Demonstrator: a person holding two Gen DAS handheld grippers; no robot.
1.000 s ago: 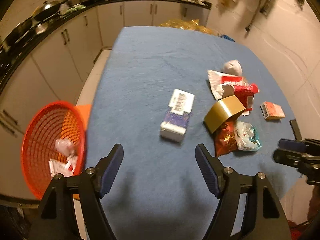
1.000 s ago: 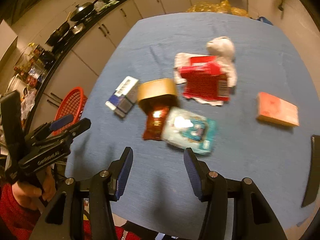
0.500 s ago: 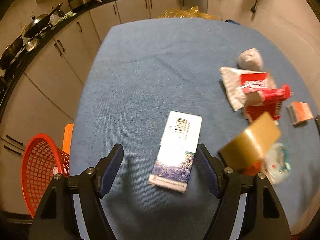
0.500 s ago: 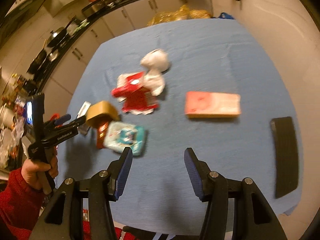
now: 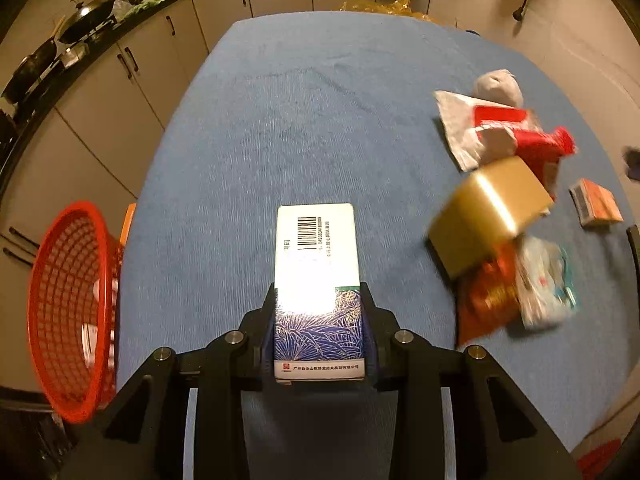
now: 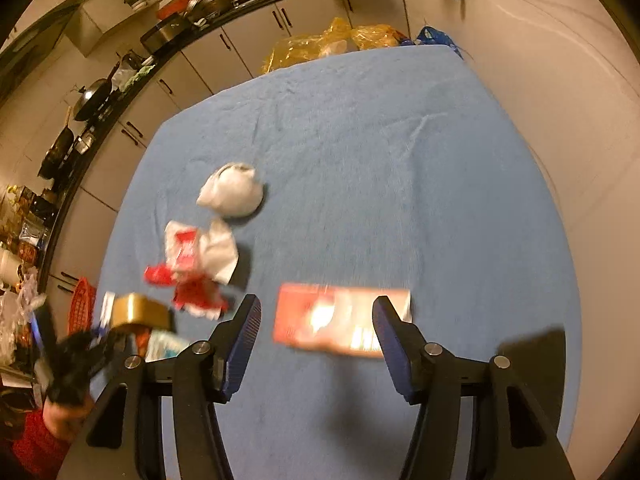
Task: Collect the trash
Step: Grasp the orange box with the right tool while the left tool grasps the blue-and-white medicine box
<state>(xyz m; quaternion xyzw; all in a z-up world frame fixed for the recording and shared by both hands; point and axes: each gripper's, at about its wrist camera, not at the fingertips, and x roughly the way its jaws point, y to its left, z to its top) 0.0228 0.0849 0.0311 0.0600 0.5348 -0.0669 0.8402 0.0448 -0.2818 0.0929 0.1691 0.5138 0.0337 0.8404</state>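
Observation:
My left gripper [image 5: 319, 330] is shut on a white and blue carton [image 5: 316, 264] with a barcode, above the blue table [image 5: 304, 120]. A red mesh basket [image 5: 60, 304] with some trash in it stands beyond the table's left edge. My right gripper [image 6: 316, 312] is open, its fingers on either side of an orange box [image 6: 340, 322] that lies on the table. Other trash lies nearby: a brown tape roll [image 5: 488, 216], a red and white wrapper [image 6: 192, 268], a crumpled white paper ball [image 6: 234, 192], an orange snack bag [image 5: 484, 300], a teal packet [image 5: 548, 280].
Kitchen cabinets and a counter with pans [image 5: 92, 12] run along the left and far side. Yellow bags [image 6: 320, 44] sit beyond the table's far edge. A dark flat object [image 6: 532, 364] lies right of my right gripper. A wall stands to the right.
My left gripper moved forward and closed on the carton. My right gripper swung right and forward, so the orange box now sits between its open fingers.

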